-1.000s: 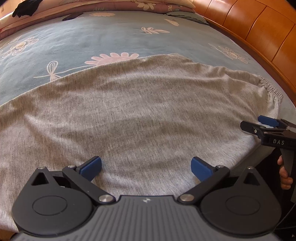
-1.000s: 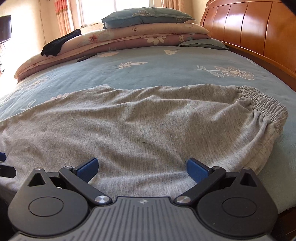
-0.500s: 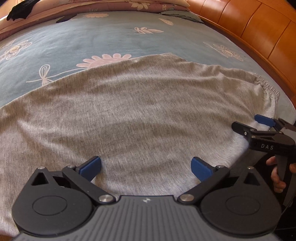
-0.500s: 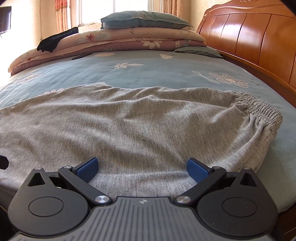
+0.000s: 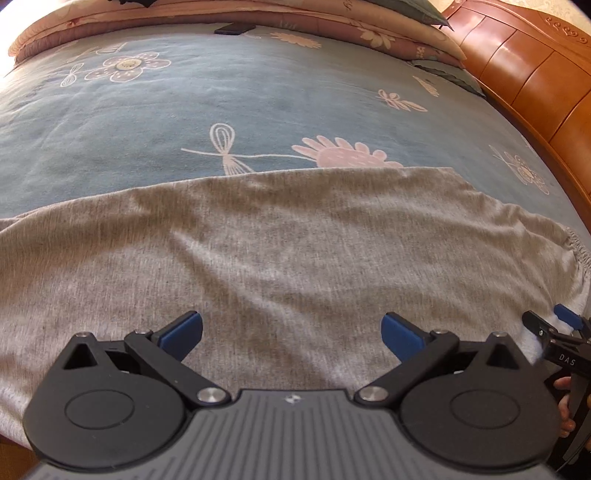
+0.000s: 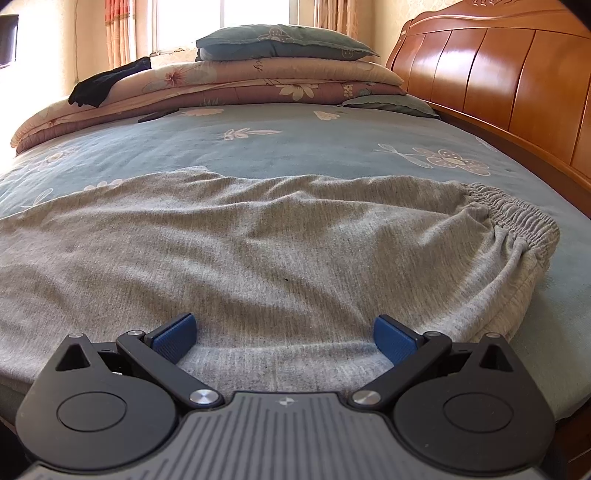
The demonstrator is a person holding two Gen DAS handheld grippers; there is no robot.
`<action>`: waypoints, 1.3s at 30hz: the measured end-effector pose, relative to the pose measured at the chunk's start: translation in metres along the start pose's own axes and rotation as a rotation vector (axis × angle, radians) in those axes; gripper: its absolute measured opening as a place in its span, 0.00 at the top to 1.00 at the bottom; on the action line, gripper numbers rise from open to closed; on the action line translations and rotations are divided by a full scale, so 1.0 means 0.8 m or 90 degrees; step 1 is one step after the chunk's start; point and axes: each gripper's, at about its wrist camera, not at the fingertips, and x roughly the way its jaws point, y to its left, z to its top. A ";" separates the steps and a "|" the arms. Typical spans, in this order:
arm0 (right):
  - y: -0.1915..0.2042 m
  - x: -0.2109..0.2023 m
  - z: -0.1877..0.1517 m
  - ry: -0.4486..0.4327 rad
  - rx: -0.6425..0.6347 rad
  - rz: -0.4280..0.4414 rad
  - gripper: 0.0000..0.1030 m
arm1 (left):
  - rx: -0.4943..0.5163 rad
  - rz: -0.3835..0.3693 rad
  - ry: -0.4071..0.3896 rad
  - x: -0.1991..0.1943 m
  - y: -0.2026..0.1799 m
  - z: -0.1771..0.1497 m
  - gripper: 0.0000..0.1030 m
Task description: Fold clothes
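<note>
Both claws, left [image 5: 291,334] & right [image 6: 282,338], spread wide over grey pants' [image 6: 258,258] near edge, pants flat on bed [image 6: 295,147].

I am looking across a bed [image 6: 332,147] wearing a blue-grey sheet with pale flower prints, and a glossy wooden headboard [image 6: 498,85] is running along its right side. A pair of grey sweatpants [image 6: 258,258] is lying flat on the near part of the sheet, with the elastic waistband [image 6: 517,214] pointing right. At the far end, folded pink floral quilts [image 6: 240,85] are sitting stacked on the bed, carrying a blue pillow [image 6: 280,42] and a black garment [image 6: 107,83]. A small dark flat object [image 5: 234,28] is resting on the sheet just before the quilts.
</note>
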 end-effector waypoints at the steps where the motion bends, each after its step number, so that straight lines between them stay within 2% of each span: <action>1: 0.000 0.000 0.000 0.000 0.000 -0.001 0.00 | -0.020 -0.008 0.011 0.005 0.010 -0.001 0.01; 14: 0.001 -0.003 -0.001 0.003 -0.007 0.002 0.00 | -0.143 0.036 -0.132 -0.077 0.163 0.076 0.01; 18: 0.000 -0.002 -0.001 0.002 -0.008 0.005 0.00 | -0.236 0.014 -0.108 -0.073 0.225 0.086 0.01; 21: 0.000 -0.001 0.000 0.004 -0.008 0.005 0.00 | -0.269 0.001 -0.089 -0.058 0.250 0.086 0.01; 24: 0.002 0.000 0.002 0.007 -0.005 0.000 0.00 | -0.288 -0.021 -0.064 -0.033 0.262 0.088 0.01; 28: 0.004 0.003 0.004 0.011 0.000 -0.007 0.00 | -0.289 -0.004 -0.109 -0.009 0.272 0.105 0.01; 30: 0.004 0.003 0.006 0.015 0.000 -0.008 0.00 | -0.293 0.028 -0.138 -0.011 0.275 0.116 0.01; 32: 0.004 0.004 0.007 0.018 0.000 -0.008 0.00 | -0.301 0.037 -0.152 -0.020 0.276 0.122 0.02; 34: 0.003 0.005 0.009 0.019 -0.001 -0.007 0.00 | -0.277 -0.002 -0.161 -0.036 0.271 0.123 0.01; 37: 0.004 0.006 0.011 0.016 0.002 -0.010 0.00 | -0.241 -0.024 -0.137 -0.052 0.254 0.113 0.01; 39: 0.005 0.007 0.011 0.014 0.004 -0.014 0.00 | -0.228 -0.063 -0.111 -0.050 0.243 0.104 0.01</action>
